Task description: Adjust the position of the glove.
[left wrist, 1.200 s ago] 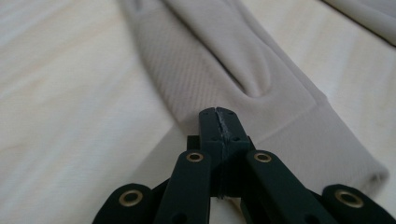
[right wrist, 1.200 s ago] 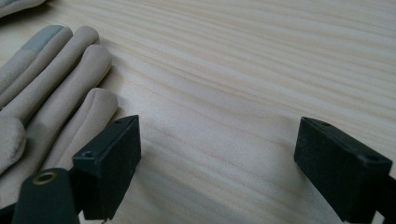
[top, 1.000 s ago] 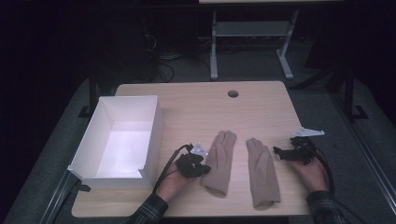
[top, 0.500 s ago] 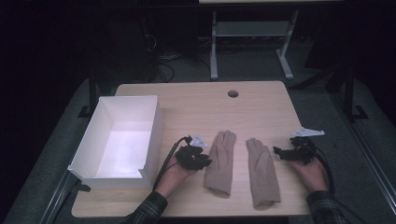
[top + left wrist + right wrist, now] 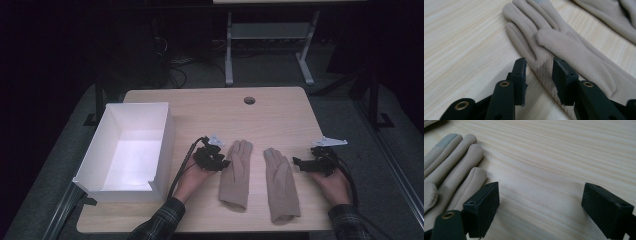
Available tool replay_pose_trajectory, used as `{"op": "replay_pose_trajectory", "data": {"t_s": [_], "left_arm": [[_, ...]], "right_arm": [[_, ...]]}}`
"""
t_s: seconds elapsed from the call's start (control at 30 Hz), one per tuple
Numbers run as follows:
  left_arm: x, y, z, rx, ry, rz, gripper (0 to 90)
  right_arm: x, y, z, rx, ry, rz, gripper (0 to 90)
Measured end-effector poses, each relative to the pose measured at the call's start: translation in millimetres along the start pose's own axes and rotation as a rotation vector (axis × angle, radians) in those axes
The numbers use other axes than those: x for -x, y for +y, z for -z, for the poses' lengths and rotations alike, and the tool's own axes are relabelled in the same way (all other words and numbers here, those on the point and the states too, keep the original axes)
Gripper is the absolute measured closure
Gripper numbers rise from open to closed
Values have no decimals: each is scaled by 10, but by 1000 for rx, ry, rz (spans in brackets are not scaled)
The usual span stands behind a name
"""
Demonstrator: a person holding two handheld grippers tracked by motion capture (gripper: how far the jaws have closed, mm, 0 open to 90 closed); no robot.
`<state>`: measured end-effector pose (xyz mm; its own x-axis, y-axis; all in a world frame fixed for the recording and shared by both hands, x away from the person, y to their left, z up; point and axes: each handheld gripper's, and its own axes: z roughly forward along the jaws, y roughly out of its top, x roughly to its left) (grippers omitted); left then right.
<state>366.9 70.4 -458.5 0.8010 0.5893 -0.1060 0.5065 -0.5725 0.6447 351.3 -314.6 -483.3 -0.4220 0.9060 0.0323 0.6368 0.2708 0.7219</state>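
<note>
We see the left gripper [image 5: 538,75] partly open astride the left glove's [image 5: 236,172] edge at frame centre; the right gripper [image 5: 540,207] gapes wide, empty, beside the right glove [image 5: 280,182].

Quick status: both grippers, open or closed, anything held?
Left gripper: open, holding nothing, jaws straddling the edge of the left glove.
Right gripper: open wide, holding nothing, over bare table beside the right glove.

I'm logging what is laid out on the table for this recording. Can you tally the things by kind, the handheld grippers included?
Beige gloves: 2, the left glove and the right glove
White box: 1
Handheld grippers: 2, the left gripper and the right gripper
Total: 5
</note>
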Motion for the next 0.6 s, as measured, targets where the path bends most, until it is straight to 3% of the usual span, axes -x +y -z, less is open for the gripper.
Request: {"op": "replay_pose_trajectory", "data": {"t_s": [0.1,0.23,0.4,0.5,0.6], "left_arm": [[14,-7,-17,-5,9,-8,629],[18,-28,-30,2,7,14,637],[34,-31,-35,-1,-20,1,767],[39,-32,-34,2,-27,-5,843],[57,-20,-30,2,-23,-6,875]], "right_arm": [[0,0,0,1,0,1,144],[-2,0,0,0,2,2,143],[-3,-2,3,1,4,6,159],[-5,-5,9,6,7,8,193],[-17,-10,42,15,21,22,344]]}}
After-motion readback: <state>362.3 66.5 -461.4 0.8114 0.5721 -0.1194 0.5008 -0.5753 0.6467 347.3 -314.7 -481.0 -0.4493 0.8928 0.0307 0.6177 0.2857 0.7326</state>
